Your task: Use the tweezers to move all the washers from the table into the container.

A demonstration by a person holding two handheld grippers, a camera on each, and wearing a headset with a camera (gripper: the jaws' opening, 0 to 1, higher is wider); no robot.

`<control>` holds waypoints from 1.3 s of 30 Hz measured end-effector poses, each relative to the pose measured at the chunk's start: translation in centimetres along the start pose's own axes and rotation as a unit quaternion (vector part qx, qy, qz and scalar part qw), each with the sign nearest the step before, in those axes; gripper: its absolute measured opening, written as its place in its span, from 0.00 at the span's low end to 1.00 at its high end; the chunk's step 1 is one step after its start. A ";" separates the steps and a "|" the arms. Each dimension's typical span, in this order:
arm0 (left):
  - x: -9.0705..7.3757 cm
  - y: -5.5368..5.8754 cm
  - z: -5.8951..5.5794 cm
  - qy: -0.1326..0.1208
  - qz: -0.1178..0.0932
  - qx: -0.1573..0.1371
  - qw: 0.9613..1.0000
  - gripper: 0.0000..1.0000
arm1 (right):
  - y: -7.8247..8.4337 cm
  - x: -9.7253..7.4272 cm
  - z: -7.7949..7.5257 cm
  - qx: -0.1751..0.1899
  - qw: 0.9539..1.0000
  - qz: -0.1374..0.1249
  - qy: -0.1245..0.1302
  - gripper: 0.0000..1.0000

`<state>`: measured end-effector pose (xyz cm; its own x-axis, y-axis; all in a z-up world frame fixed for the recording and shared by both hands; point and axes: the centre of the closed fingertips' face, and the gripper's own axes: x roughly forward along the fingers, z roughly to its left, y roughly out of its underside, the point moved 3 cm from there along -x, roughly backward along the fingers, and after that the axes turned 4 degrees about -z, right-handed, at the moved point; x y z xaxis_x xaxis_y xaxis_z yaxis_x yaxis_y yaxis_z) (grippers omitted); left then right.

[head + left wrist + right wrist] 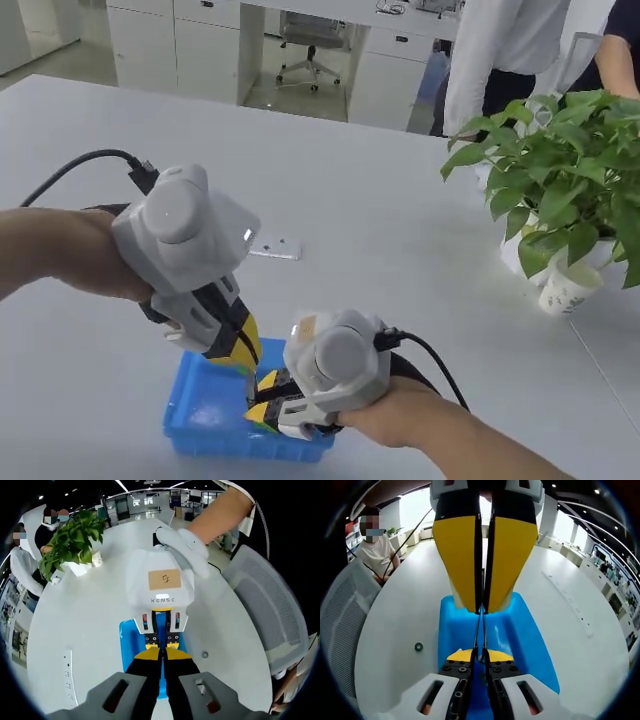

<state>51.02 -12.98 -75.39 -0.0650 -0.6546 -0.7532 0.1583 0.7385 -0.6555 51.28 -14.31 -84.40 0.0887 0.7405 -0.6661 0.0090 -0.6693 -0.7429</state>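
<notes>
The left gripper [245, 350] and right gripper [262, 395] meet tip to tip over the blue container [195, 425], which sits towards the near edge of the white counter [380, 200]. Both are clenched on the thin tweezers [481, 630], which run from one pair of yellow tips to the other. One washer [418, 646] lies flat on the counter near the container's long wall, outside it and apart from both grippers.

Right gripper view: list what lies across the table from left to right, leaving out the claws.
Chair → washer → container → power strip
</notes>
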 end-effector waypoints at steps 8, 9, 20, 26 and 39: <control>0.2 0.2 0.0 0.001 0.001 -0.001 1.000 0.04 | 0.3 0.3 0.0 -0.006 1.000 0.009 -0.002 0.10; 0.2 0.2 0.0 0.001 0.002 -0.002 1.000 0.04 | 0.3 0.3 0.0 -0.006 1.000 0.010 -0.002 0.10; 0.0 -0.1 -0.1 -0.001 0.000 -0.005 1.000 0.04 | 0.0 0.0 0.0 -0.011 1.000 0.009 0.001 0.11; -0.4 -0.3 -0.2 -0.003 -0.001 -0.007 1.000 0.04 | -0.3 -0.3 -0.1 -0.013 1.000 0.006 0.004 0.11; -1.0 -1.1 -0.4 -0.007 -0.001 -0.005 1.000 0.04 | -1.0 -1.1 0.0 -0.015 1.000 -0.002 0.010 0.11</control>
<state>50.54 -13.06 -73.89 -0.0508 -0.6581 -0.7512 0.1486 0.7388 -0.6573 51.18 -14.44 -82.92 0.1094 0.7414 -0.6620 0.0396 -0.6687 -0.7424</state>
